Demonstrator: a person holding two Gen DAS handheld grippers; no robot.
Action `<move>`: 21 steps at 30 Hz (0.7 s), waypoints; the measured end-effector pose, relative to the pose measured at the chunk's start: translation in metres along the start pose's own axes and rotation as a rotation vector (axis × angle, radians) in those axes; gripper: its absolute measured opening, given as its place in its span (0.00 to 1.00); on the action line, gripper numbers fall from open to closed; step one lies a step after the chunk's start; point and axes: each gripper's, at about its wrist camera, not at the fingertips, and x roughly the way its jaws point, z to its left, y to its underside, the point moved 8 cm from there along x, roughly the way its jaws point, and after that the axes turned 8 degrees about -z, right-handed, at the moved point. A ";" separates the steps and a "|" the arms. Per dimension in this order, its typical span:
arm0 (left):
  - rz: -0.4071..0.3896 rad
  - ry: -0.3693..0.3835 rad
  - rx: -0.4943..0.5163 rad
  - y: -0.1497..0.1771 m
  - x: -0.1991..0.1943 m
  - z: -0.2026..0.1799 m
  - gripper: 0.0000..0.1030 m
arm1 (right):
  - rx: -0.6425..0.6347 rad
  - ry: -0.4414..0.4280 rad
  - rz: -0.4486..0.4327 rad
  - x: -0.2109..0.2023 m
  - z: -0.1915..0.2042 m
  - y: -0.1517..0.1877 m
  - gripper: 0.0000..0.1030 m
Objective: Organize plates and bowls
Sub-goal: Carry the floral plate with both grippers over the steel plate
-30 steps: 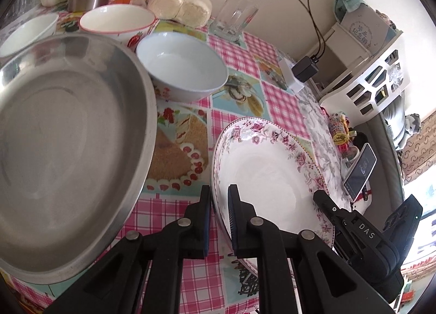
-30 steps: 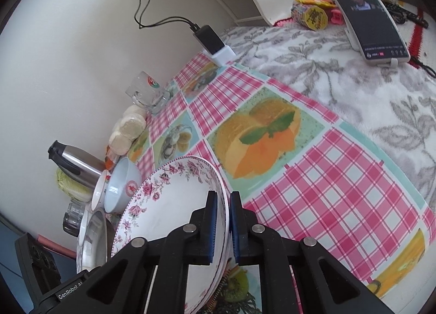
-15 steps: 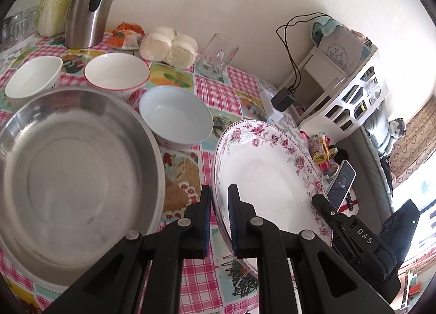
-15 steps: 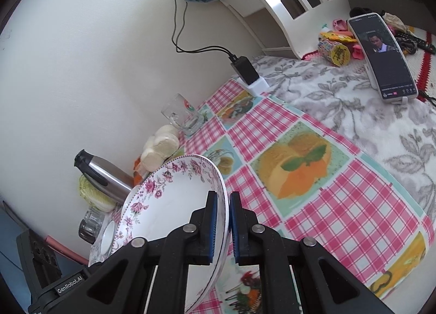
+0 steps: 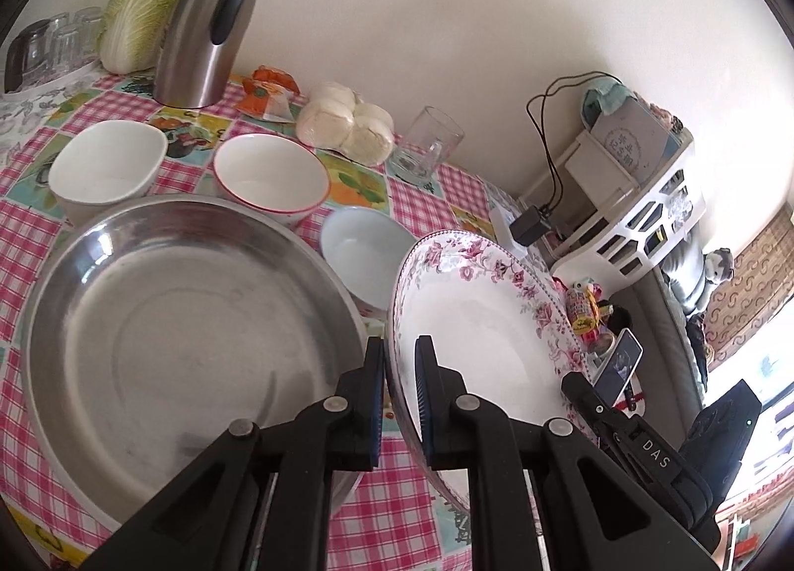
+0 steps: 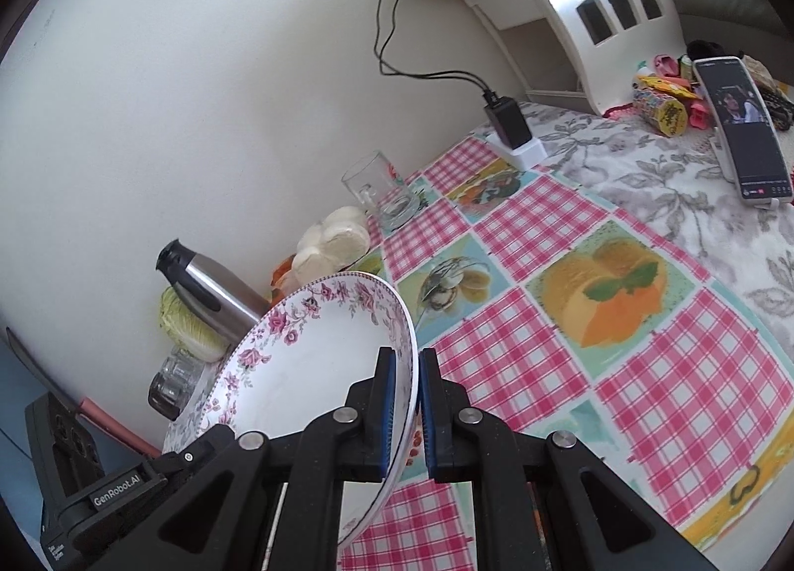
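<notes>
A white plate with a pink floral rim (image 5: 486, 323) (image 6: 317, 362) is held in the air above the table, tilted. My left gripper (image 5: 399, 348) is shut on its near rim, and my right gripper (image 6: 407, 357) is shut on the opposite rim. A big steel basin (image 5: 173, 323) lies on the table left of the plate. Behind it stand a white squarish bowl (image 5: 106, 169), a red-rimmed bowl (image 5: 270, 179) and a pale blue bowl (image 5: 367, 248), partly hidden by the plate.
A steel jug (image 5: 208, 20), a cabbage (image 5: 141, 10), glasses (image 5: 49, 45), wrapped buns (image 5: 347, 124) and a glass mug (image 5: 427, 144) line the wall. A white rack (image 5: 640, 204), a charger (image 6: 506, 119) and a phone (image 6: 749, 129) sit to the right.
Both grippers have lifted the floral plate off the table and tilted it more. The table and bowls now look farther below, and the jug and cabbage have come into the left view.
</notes>
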 end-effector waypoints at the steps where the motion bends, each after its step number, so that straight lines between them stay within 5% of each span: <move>1: -0.002 0.000 -0.006 -0.002 -0.002 0.004 0.12 | -0.004 -0.003 0.005 0.002 0.004 0.003 0.10; 21: -0.076 -0.038 -0.151 -0.032 -0.048 0.107 0.11 | -0.081 -0.087 0.121 0.035 0.093 0.067 0.10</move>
